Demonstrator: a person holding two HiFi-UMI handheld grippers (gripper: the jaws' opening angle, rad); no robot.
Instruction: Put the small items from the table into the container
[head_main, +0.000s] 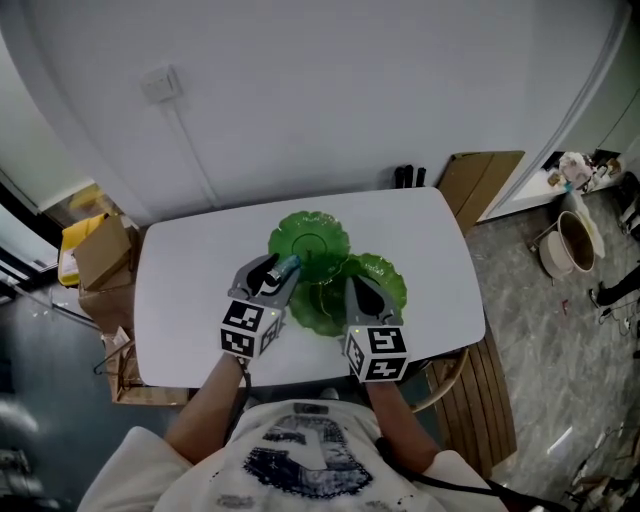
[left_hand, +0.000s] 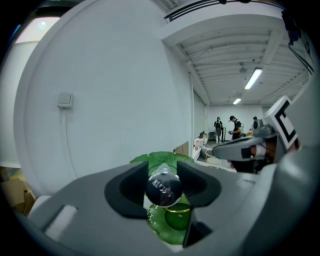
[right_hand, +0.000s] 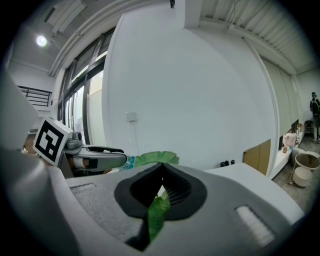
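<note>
Left claw (head_main: 272, 276): grasping bottle (left_hand: 163, 188), its length along the jaws.
Right claw (head_main: 355, 290): clenched on dish rim (right_hand: 156, 216).
Dishes (head_main: 310, 240): just ahead, below bottle, frame centre.

Cardboard box (head_main: 103, 252) (far left), wall switch (head_main: 162, 84), bucket (head_main: 568, 243)

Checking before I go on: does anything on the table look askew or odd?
Right gripper has its jaws shut on a green dish, whose rim overlaps other dishes mid-table. Left gripper holds a small bottle. Nothing spilled.
</note>
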